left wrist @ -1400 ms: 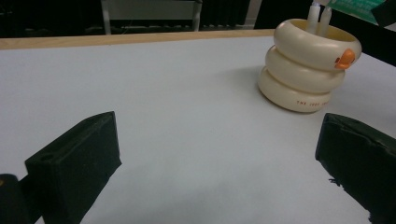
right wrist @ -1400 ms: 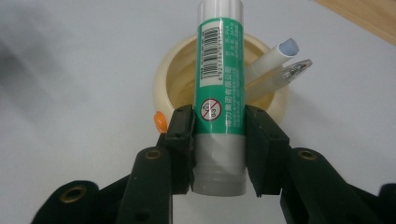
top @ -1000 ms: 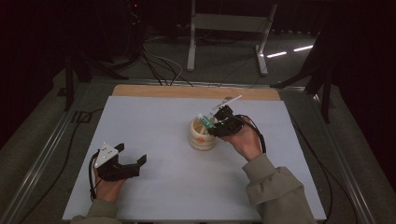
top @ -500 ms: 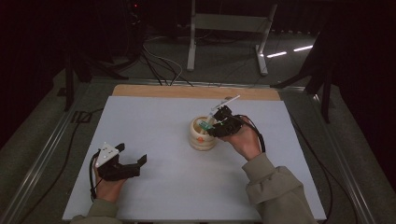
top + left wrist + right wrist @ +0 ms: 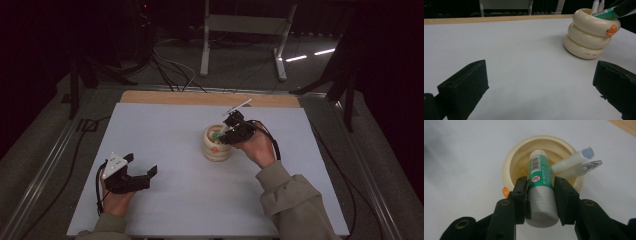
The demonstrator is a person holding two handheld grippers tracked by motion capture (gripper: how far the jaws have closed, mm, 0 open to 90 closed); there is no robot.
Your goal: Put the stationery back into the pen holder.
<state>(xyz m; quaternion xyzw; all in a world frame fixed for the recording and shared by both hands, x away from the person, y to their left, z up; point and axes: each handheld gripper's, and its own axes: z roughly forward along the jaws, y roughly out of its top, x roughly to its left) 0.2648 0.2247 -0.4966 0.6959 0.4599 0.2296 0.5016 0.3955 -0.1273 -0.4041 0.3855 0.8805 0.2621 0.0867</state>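
Glue (image 5: 540,180) is going into the cup (image 5: 510,163). It is a green and white stick. The right gripper (image 5: 541,200) has its jaws clamped on the stick, one on each side, near the grey cap end. The far end of the stick is already past the rim, tipped down into the cup. From the high view, the right gripper (image 5: 231,134) sits at the edge of the cup (image 5: 216,150), near the middle of the white table (image 5: 165,130).

Two pens (image 5: 576,162) are in the cup too. They lean on the far rim, just beside the glue. The cup looks like three cream rings stacked up, with a small orange beak (image 5: 611,30) on the side.

The left gripper (image 5: 135,172) rests on the table, well apart from the cup. Its jaws are wide apart and hold nothing.

So most of the job looks done. I think what is left is to let the glue go so it drops in, then pull the gripper back. The stick could bump the pens on the way down.
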